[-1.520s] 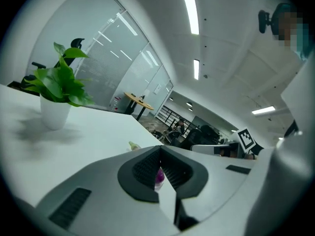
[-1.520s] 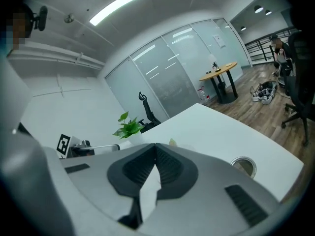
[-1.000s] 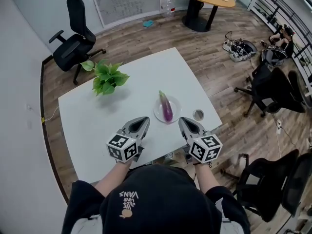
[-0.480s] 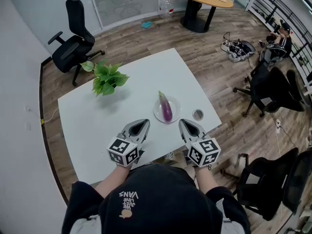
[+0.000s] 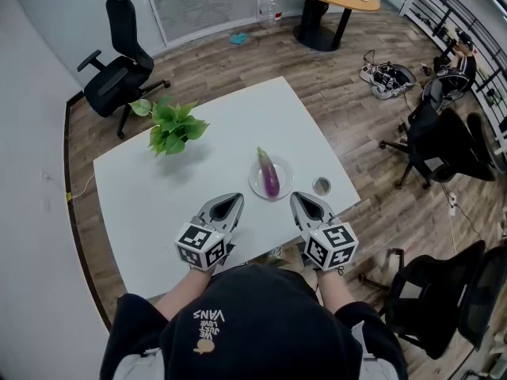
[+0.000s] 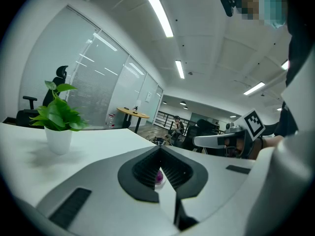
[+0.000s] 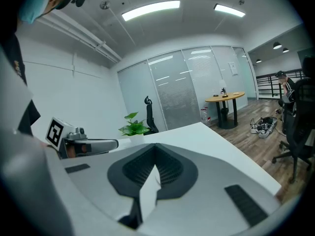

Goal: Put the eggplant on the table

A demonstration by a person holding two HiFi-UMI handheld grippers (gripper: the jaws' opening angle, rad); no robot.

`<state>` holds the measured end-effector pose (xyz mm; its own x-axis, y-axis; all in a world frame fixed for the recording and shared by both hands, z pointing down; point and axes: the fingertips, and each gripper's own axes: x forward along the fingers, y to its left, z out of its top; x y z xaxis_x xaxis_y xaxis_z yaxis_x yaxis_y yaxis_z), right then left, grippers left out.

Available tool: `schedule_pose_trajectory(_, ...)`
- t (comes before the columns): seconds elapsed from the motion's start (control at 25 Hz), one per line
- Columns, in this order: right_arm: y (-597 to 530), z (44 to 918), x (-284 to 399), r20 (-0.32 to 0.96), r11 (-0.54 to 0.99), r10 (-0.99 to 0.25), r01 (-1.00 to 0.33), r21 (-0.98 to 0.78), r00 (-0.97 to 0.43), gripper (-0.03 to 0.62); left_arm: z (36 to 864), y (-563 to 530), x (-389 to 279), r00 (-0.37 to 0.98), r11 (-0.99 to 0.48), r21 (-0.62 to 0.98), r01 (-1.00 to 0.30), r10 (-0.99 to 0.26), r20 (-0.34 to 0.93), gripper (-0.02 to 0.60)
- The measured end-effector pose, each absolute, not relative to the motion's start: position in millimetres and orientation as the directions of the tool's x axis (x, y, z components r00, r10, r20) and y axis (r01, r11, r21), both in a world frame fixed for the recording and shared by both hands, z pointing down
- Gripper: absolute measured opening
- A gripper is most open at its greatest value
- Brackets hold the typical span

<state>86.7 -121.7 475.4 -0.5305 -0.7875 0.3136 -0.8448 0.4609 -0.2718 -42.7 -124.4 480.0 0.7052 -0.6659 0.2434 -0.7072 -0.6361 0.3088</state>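
Observation:
A purple eggplant [image 5: 271, 177] with a green stem lies on a small white plate [image 5: 288, 173] near the right front of the white table [image 5: 150, 196]. My left gripper [image 5: 233, 200] hovers over the table's front edge, just left of the plate, jaws shut and empty. My right gripper [image 5: 299, 199] is level with it just right of the plate, also shut and empty. In the left gripper view a sliver of the purple eggplant [image 6: 159, 177] shows past the closed jaws. Each gripper view shows the other gripper beside it.
A potted green plant [image 5: 174, 125] stands at the table's far left. A small round metal cup [image 5: 322, 186] sits right of the plate near the table's edge. Black office chairs stand at the far left [image 5: 120, 74] and at the right [image 5: 447, 145].

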Motion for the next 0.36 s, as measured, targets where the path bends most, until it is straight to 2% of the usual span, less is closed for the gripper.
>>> schedule_pose_trajectory(0.36, -124.8, 476.4, 90.7, 0.320, 0.458, -0.787, -0.847, -0.271, -0.528, 0.018, 478.6, -128.5, -41.1, 0.697, -0.626, 0.314, -0.714, -0.676, 0.240, 0.011)
